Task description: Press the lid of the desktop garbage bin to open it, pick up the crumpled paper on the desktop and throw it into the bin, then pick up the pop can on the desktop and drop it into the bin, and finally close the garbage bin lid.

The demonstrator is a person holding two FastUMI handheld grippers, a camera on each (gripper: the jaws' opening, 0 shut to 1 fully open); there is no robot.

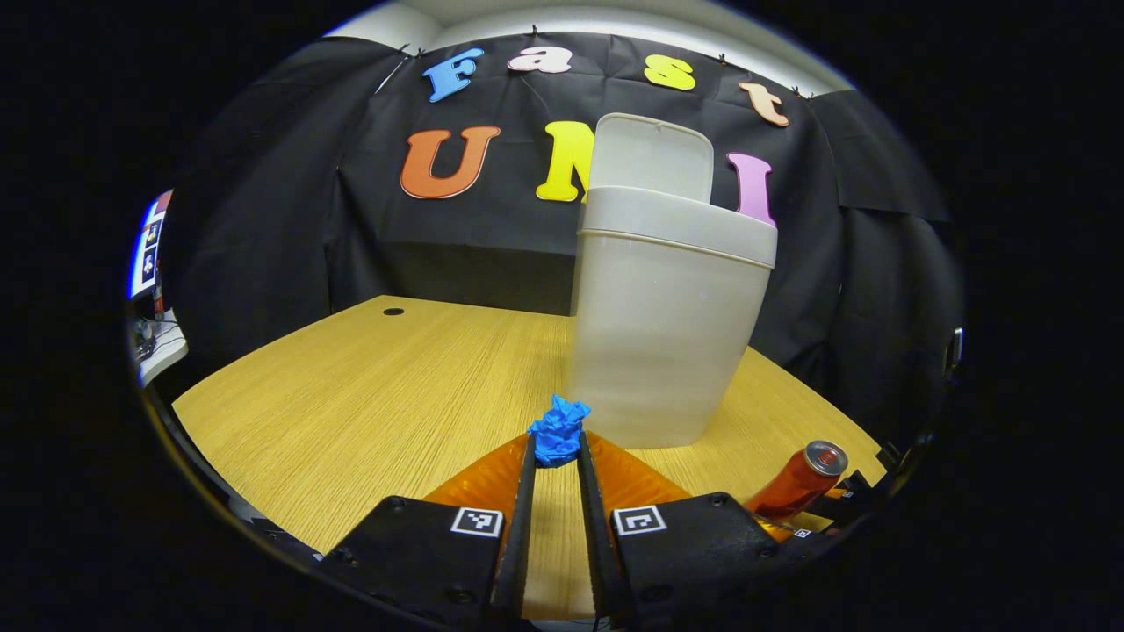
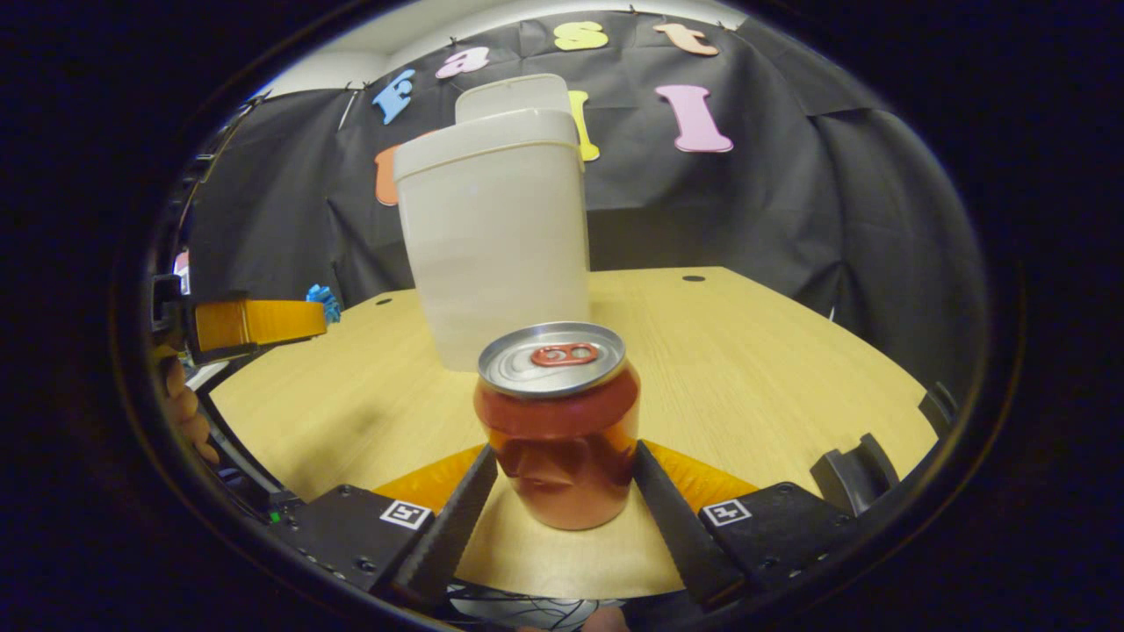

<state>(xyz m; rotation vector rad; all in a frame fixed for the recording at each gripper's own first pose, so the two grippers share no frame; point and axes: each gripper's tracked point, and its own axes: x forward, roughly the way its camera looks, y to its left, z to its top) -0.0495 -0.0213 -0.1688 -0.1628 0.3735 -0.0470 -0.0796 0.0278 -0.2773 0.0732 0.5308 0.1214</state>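
Left gripper (image 1: 555, 452) level above the desk, fingers (image 1: 525, 491) nearly together and clamped on a crumpled blue paper ball, right gripper (image 2: 562, 478) low, fingers (image 2: 461, 509) pressed against a red pop can's sides

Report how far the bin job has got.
Done: the bin lid stands open. In hand: the left gripper is shut on the blue crumpled paper, held off the desk; the right gripper is shut on the pop can. Left: drop both in, close the lid.
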